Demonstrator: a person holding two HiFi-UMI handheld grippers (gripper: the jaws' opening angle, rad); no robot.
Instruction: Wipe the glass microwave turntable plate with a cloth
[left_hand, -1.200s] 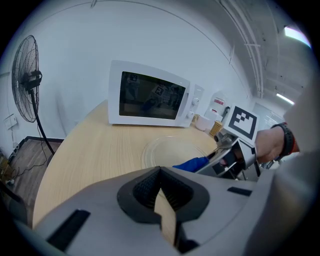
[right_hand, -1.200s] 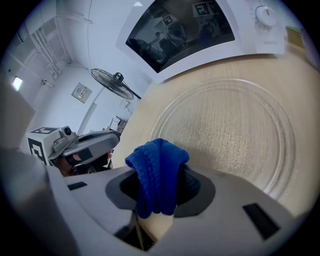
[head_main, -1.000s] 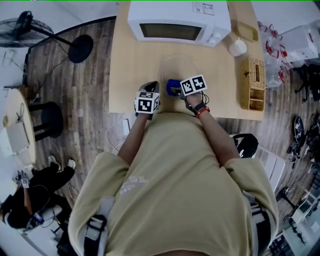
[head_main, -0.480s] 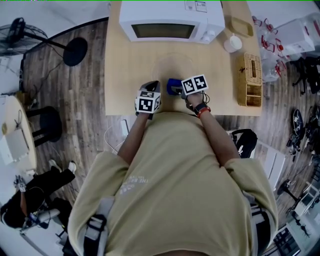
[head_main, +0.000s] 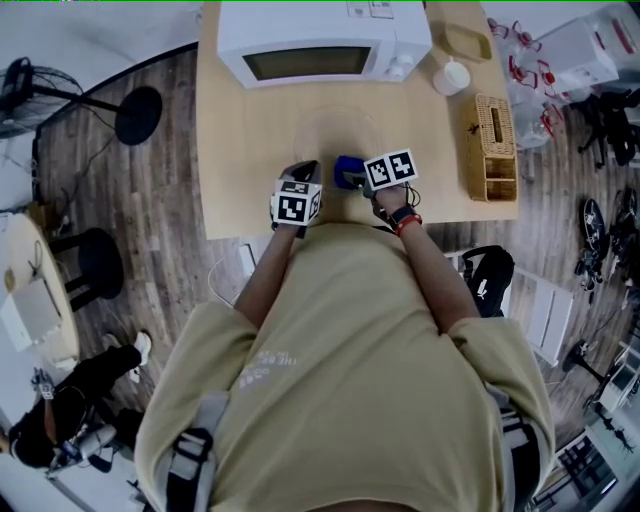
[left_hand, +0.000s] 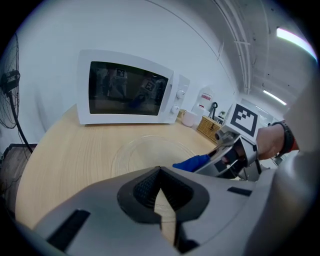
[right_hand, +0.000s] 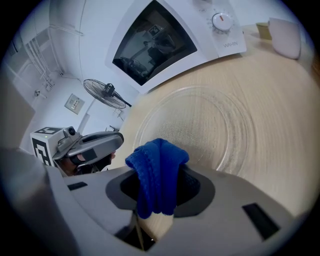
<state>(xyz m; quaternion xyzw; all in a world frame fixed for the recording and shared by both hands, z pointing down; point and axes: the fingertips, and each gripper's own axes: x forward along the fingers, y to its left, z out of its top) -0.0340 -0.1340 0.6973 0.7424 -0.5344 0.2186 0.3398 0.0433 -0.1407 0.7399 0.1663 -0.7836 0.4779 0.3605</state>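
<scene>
right hand-held gripper clamped on folded blue cloth, soft, light | left hand-held gripper jaws together, empty | glass plate flat on bench just ahead, before microwave | likely slick, brittle; steady at rim

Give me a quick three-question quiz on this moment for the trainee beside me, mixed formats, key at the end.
1. True or false: the glass turntable plate sits inside the microwave.
2. What do the right tongs grip? A) nothing B) a blue cloth C) the plate's rim
3. Fill in: the tongs that are shut with nothing between them are the ____ tongs.

Key
1. False: the plate lies on the table in front of the microwave.
2. B
3. left: the left tongs are shut and empty.
</scene>
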